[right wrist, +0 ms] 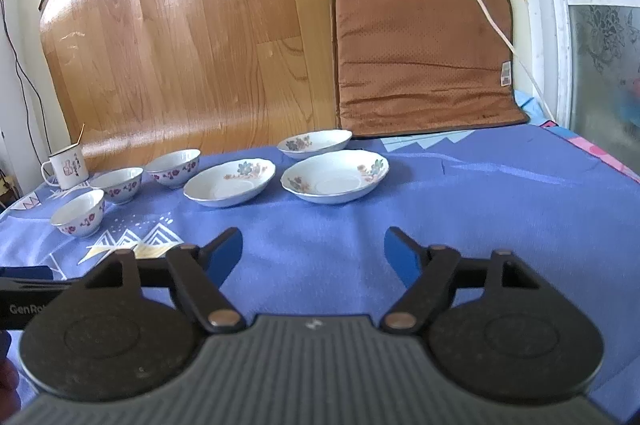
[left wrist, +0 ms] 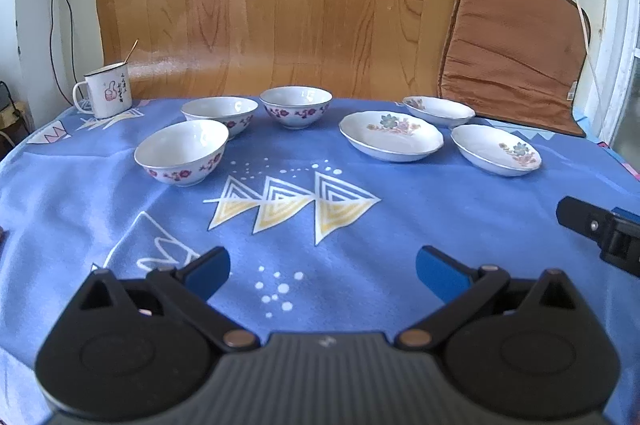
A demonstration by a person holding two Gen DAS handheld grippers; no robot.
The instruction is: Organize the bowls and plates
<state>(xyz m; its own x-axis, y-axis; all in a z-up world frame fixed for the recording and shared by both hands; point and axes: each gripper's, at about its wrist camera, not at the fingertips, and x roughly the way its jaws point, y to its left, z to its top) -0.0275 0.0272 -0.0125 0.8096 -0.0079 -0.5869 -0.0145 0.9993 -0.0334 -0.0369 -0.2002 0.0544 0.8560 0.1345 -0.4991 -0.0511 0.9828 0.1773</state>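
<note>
Both tools hang low over the near edge of the blue tablecloth (left wrist: pixel 400 233), nothing held. The left gripper (left wrist: pixel 323 275) has its blue pads spread wide with only cloth between them; the right gripper (right wrist: pixel 313 253) is likewise spread and empty, aimed roughly toward the plates. Three bowls sit apart on the left side of the table: the near bowl (left wrist: pixel 182 152), the middle bowl (left wrist: pixel 220 115) just behind it and nearly touching, and the far bowl (left wrist: pixel 296 106) off to the right. Three shallow flowered plates sit on the right: the near plate (right wrist: pixel 335 176), the left plate (right wrist: pixel 230 181) and the back plate (right wrist: pixel 315 143), all separate, none stacked. A white mug (left wrist: pixel 106 93) with a stick in it stands at the far left corner, likely not part of the job. A brown cushion (right wrist: pixel 424 53) leans against the wall behind the plates. The dishes are already grouped by kind, one kind per side, which probably lets each hand work its own group. Task looks unstarted: no stack yet. Likely next step is to reach forward and pinch a rim; thin glazed rims could slip, and the close bowls leave little room for a finger between them.
</note>
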